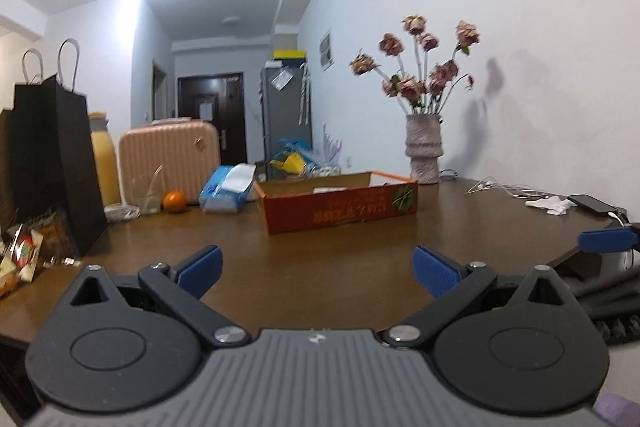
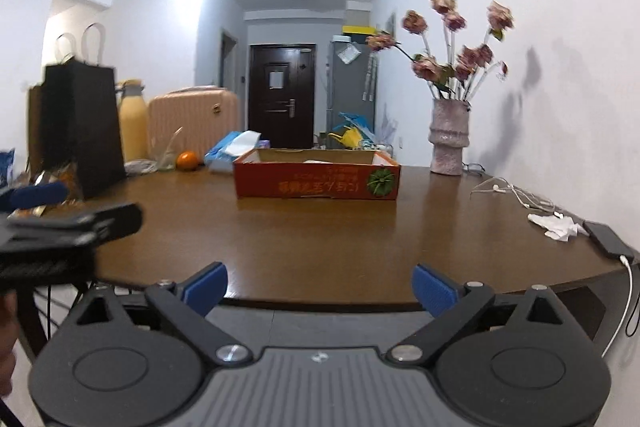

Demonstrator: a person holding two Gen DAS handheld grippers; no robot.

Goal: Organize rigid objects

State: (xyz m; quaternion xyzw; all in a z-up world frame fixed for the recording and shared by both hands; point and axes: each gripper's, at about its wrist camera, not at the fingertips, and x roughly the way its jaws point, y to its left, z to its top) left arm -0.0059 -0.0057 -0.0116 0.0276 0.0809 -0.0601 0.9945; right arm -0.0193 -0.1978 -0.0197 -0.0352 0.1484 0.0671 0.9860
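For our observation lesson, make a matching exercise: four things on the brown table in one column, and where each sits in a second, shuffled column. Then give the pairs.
Things
1. Round orange fruit
2. Textured pinkish ceramic vase of flowers
3. Dark flat phone with a white cable
4. Open red cardboard box

Places
A. Far right corner, by the white wall
B. Middle of the round brown wooden table
C. Right edge of the table, nearest the right tool
D. Far left, in front of the ribbed beige suitcase

Pairs: 1-D, 2-A, 3-C, 4-B
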